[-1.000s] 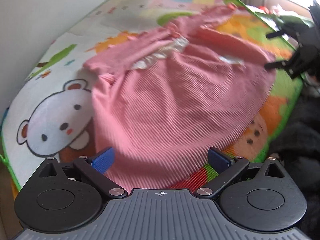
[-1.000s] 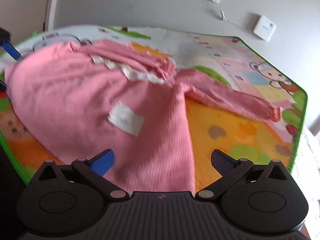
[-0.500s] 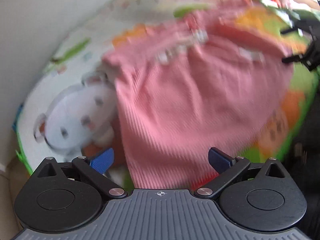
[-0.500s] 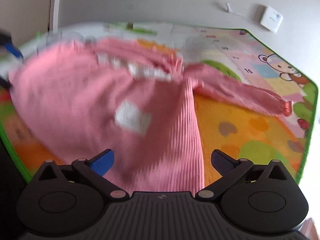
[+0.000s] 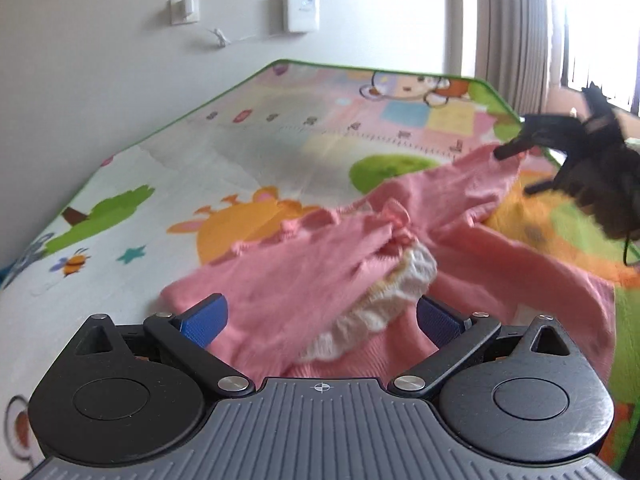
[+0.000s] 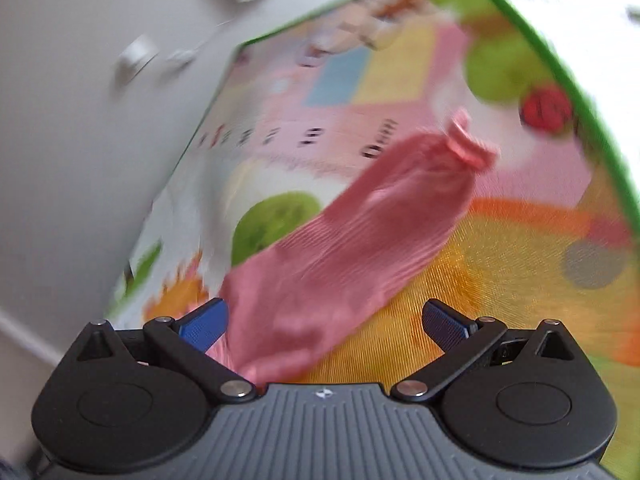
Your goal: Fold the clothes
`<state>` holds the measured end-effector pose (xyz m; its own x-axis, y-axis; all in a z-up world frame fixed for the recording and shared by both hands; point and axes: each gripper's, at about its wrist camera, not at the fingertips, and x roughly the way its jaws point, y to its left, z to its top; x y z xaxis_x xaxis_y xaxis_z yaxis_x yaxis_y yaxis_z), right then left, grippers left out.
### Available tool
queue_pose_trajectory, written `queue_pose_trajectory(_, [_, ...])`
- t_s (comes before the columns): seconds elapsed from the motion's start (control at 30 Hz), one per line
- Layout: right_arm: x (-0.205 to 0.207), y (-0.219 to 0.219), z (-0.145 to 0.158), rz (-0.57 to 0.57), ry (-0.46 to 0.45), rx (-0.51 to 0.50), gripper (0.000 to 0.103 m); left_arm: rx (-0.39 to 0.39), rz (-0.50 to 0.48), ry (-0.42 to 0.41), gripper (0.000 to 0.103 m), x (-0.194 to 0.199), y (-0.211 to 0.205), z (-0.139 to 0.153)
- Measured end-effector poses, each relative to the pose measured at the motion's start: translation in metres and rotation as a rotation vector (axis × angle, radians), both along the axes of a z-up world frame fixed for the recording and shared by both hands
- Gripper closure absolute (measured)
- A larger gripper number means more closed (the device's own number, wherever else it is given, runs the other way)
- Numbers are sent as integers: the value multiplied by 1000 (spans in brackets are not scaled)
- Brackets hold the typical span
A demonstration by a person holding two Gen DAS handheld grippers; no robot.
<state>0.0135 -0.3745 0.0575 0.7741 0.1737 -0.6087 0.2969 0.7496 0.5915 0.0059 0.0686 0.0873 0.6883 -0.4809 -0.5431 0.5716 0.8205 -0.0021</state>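
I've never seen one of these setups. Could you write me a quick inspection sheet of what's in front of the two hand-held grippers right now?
Surface: colourful cartoon play mat with a green border, laid flat beside a wall.
Job's things: pink ribbed garment with a white frill and a small bow, lying rumpled on the mat; one sleeve stretches away from the right gripper.
Clutter: nothing seen.
Grippers: left gripper open above the garment's frill; right gripper open over the sleeve, holding nothing; that view is blurred.
Cables: thin white cord on the wall.
Surroundings: white wall with a socket and a white box; curtain by a bright window.
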Motion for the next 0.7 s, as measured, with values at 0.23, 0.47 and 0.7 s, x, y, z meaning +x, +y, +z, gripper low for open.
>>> queue_pose_trajectory(0.23, [37,-13,-31,-122,-132,290,0,-182,117,95,0,34,43,-10])
queue_pose_trajectory(0.47, [33,180,64,704,-415,-210,0,-314,294,138,0,52,83,-14])
queue_pose_trajectory(0.7, [-38,310,4,1153,-390,-986,0,-468,361,233,1,57,113,-14])
